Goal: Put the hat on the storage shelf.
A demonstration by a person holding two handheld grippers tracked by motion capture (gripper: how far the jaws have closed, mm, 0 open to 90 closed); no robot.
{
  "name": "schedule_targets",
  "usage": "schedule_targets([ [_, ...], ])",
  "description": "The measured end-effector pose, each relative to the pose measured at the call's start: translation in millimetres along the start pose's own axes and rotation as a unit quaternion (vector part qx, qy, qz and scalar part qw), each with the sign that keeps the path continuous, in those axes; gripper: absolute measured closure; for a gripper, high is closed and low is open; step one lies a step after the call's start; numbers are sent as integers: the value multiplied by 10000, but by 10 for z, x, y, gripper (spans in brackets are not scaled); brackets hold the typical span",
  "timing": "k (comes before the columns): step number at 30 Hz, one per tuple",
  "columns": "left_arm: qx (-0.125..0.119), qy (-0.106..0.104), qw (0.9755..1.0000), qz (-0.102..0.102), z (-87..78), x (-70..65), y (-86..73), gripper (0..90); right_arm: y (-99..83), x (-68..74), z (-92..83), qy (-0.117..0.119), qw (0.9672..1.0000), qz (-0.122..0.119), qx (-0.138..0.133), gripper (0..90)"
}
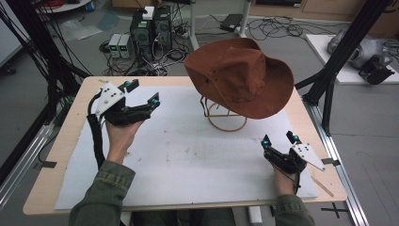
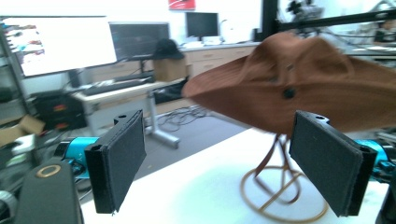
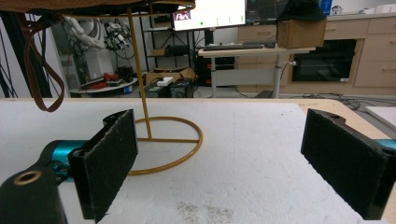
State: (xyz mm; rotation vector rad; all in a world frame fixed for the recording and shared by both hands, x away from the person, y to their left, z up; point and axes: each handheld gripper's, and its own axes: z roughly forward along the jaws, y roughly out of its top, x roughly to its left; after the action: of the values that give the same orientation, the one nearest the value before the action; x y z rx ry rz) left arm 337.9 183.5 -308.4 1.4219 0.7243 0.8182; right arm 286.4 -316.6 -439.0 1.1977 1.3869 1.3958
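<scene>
Jaws of the left gripper (image 1: 142, 92) stand wide apart, empty, near the brown hat (image 1: 242, 77); right gripper (image 1: 281, 139) likewise gapes, holding nothing.

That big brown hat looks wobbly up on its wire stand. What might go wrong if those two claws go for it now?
1. The hat sits tilted on the thin gold stand; a sideways nudge from the open left gripper might tip both.
2. The dangling chin strap may snag a finger.
3. The right gripper rests low, too far away to steady it.
</scene>
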Motion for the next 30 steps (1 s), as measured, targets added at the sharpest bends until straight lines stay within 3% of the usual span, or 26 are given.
schedule_targets([
  [3,-59,171,9997,-168,-133,77,-82,186,-2,11,11,-3,9999,-114,22,101],
  [11,-153,728,9970,-229,-442,187,-236,185,-12,64,32,55,9998,-154,78,101],
  [14,-144,853,9956,-355,-527,210,-306,185,-10,70,28,58,9999,-136,67,101],
  [19,-47,1341,9904,-333,-692,217,-521,185,-11,71,28,69,9999,-125,56,101],
  [20,-70,1526,9877,-346,-751,219,-604,184,-12,72,29,83,9999,-87,45,101],
  [22,-62,1593,9865,-370,-781,225,-639,182,-12,67,32,81,9999,-108,12,101],
  [24,-106,1760,9834,-436,-839,231,-703,176,-16,76,32,105,9999,-67,34,101],
  [27,-98,2005,9790,-354,-907,217,-786,176,-20,75,39,110,9999,-125,41,101],
  [30,-110,2096,9772,-329,-946,190,-863,174,-21,79,39,101,9999,-118,50,101],
])
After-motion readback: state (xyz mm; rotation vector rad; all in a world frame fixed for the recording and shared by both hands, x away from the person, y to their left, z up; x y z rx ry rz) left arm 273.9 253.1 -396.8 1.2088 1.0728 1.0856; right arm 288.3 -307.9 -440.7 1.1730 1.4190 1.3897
